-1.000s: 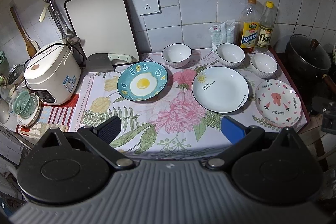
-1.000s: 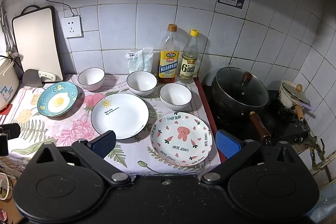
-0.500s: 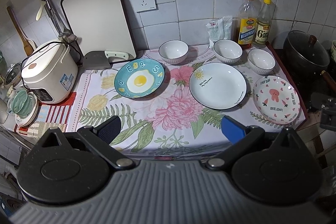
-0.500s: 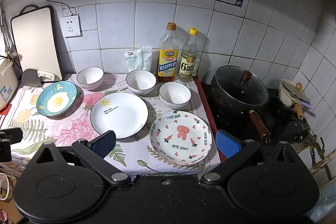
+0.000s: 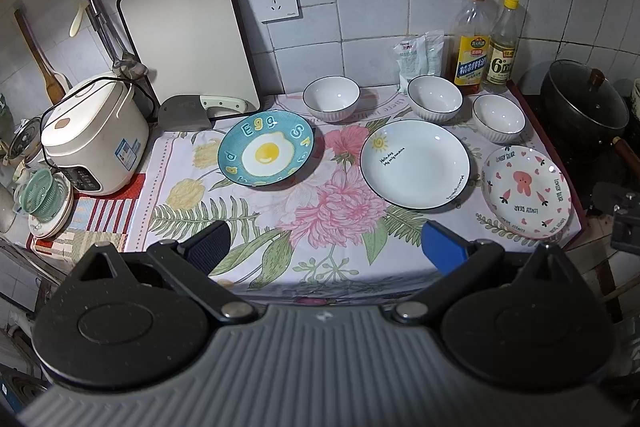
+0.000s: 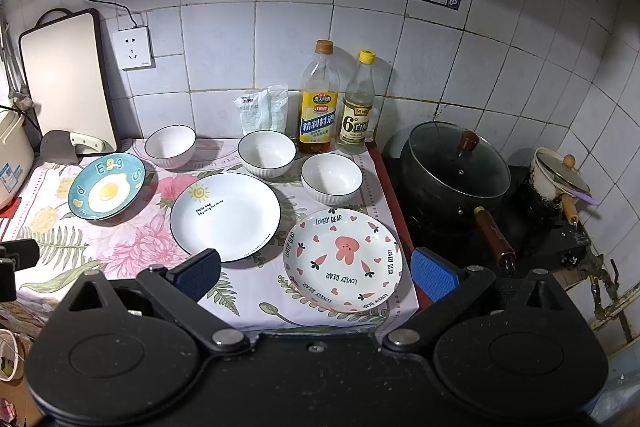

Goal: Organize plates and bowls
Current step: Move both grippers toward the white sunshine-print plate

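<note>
Three plates lie on the floral cloth: a blue egg plate at left, a white plate in the middle, and a pink bear plate at right. Behind them stand three white bowls: left, middle, right. My left gripper hovers open over the cloth's front edge, holding nothing. My right gripper is open, low above the bear plate's near side, also empty.
A rice cooker, cutting board and cleaver sit at left. Two bottles and packets stand by the tiled wall. A lidded black pot and a small pot are on the stove at right.
The left gripper has pulled back and risen slightly, so the dishes look a little farther. The right view has barely shifted. Both grippers stay open; no dish has moved.
</note>
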`<action>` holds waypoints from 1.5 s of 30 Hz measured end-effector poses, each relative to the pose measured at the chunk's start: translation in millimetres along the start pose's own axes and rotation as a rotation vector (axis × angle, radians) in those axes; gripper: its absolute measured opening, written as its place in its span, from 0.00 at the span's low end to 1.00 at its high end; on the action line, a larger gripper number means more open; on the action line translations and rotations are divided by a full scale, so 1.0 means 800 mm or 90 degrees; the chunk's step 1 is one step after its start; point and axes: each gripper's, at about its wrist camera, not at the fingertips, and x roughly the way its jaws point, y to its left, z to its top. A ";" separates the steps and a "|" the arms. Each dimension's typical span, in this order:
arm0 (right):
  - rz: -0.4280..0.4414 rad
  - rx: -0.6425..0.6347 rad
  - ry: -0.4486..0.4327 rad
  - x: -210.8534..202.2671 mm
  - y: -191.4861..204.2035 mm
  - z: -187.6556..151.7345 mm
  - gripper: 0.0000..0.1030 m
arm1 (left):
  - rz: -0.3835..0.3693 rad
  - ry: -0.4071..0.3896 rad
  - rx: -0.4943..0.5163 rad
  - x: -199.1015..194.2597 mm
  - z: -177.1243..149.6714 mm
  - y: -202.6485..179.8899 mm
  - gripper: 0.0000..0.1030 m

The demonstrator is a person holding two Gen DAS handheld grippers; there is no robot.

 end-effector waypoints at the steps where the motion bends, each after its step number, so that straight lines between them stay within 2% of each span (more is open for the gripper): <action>1: 0.000 0.001 0.000 0.000 0.000 0.000 0.99 | -0.003 0.001 -0.002 0.000 0.000 0.001 1.00; 13: 0.023 0.000 -0.026 -0.004 0.000 -0.001 0.99 | -0.047 0.007 -0.049 0.003 -0.004 0.013 1.00; 26: 0.036 0.007 -0.043 -0.003 -0.007 -0.002 0.99 | -0.034 0.015 -0.050 0.006 -0.001 0.013 1.00; 32: 0.076 -0.002 -0.061 0.005 -0.015 0.005 0.99 | -0.031 0.007 -0.030 0.005 0.013 0.009 1.00; 37: 0.129 0.020 -0.079 0.029 -0.025 0.018 0.94 | -0.053 0.005 -0.037 0.024 0.031 0.012 0.98; 41: 0.163 0.004 -0.085 0.062 -0.019 0.023 0.88 | -0.080 -0.014 -0.033 0.053 0.044 0.007 0.97; 45: 0.190 -0.006 -0.071 0.114 -0.006 0.022 0.75 | -0.104 -0.036 -0.055 0.096 0.053 0.006 0.95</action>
